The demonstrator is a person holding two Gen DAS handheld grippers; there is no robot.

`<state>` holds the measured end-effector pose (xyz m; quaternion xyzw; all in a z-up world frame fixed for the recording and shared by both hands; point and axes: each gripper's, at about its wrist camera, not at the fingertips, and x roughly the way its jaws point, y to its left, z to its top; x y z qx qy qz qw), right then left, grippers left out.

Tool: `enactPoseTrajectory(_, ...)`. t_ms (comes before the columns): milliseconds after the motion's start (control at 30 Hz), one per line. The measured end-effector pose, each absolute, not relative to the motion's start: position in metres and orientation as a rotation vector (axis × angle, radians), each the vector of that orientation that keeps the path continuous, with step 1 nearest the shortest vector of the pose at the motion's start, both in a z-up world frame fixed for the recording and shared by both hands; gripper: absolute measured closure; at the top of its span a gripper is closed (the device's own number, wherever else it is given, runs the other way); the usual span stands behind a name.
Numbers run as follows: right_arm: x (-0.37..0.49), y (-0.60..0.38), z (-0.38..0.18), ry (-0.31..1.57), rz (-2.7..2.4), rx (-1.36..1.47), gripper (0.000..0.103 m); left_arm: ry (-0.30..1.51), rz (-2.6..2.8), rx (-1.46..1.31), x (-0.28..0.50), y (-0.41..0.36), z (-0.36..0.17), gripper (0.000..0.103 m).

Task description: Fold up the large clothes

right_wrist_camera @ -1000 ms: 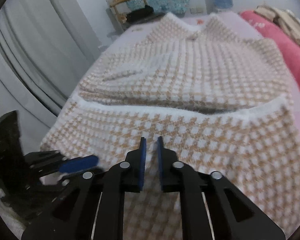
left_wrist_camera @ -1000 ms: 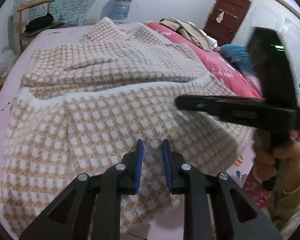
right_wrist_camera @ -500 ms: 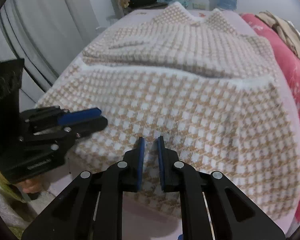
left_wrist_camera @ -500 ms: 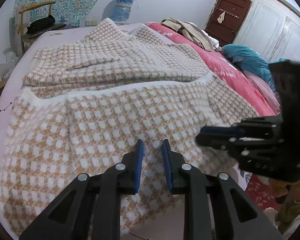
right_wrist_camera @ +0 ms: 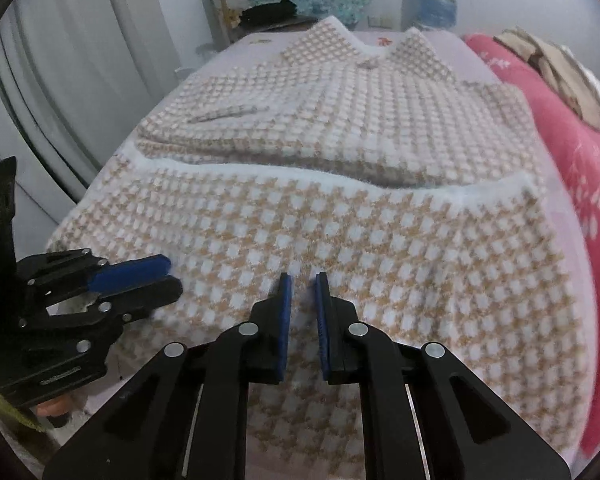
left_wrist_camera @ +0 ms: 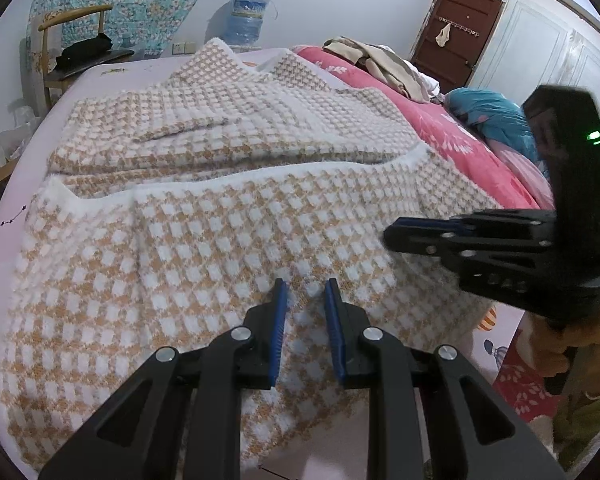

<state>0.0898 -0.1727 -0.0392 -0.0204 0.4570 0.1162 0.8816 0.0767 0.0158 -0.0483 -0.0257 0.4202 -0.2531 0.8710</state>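
Observation:
A large beige-and-white checked coat (left_wrist_camera: pixel 240 220) (right_wrist_camera: pixel 340 220) lies flat on the bed, its lower part folded up over the body, and a white-trimmed edge runs across the middle. My left gripper (left_wrist_camera: pixel 305 300) hovers over the near part of the coat with its jaws a little apart and no cloth pinched; the right wrist view shows it (right_wrist_camera: pixel 172 278) at the coat's near left edge. My right gripper (right_wrist_camera: pixel 302 284) stands over the near middle, its jaws almost together and empty. Seen from the left wrist, it (left_wrist_camera: pixel 392 236) points across the coat's right edge, gripped by a hand (left_wrist_camera: pixel 580 352).
The coat rests on a lilac sheet (left_wrist_camera: pixel 112 72). A pink flowered quilt (left_wrist_camera: pixel 460 148) with beige clothes (left_wrist_camera: pixel 380 64) piled on it runs along the right. Beyond the bed stand a wooden chair (left_wrist_camera: pixel 76 40), a water bottle (left_wrist_camera: pixel 250 16) and a brown door (left_wrist_camera: pixel 460 28). Grey curtains (right_wrist_camera: pixel 60 60) hang at the left.
The right gripper swung down from high at the right and now points across the coat's right edge. The left gripper and the coat have not moved.

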Motion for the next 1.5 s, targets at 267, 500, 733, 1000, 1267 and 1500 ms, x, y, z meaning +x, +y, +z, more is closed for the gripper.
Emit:
enactPoseTrajectory(267,0.098,-0.172,-0.055,0.946,0.258,-0.004,0.094,0.894,-0.53,-0.059,0.077,0.016,-0.042,0.083)
enactPoseTrajectory(500,0.089,-0.178,-0.039,0.966,0.284,0.043,0.092,0.833,-0.702,-0.104,0.055,0.016,-0.004,0.082)
enactPoseTrajectory(733,0.049,-0.168,-0.039,0.981,0.356,-0.008,0.093,0.926,-0.685,-0.045,0.047,-0.005,-0.033,0.082)
enactPoseTrajectory(1000,0.039,-0.168,-0.04,0.968,0.346,0.006,0.092,0.868,-0.656,-0.031,0.043,-0.009,-0.02,0.082)
enactPoseTrajectory(1267,0.032,-0.16,-0.057,0.974,0.348,-0.05,0.092,0.922,-0.563,-0.02,0.05,-0.006,-0.043,0.082)
enactPoseTrajectory(1500,0.025,-0.181,-0.047,0.965,0.269,-0.06,0.092,0.938,-0.448,-0.081,0.048,0.036,-0.056,0.082)
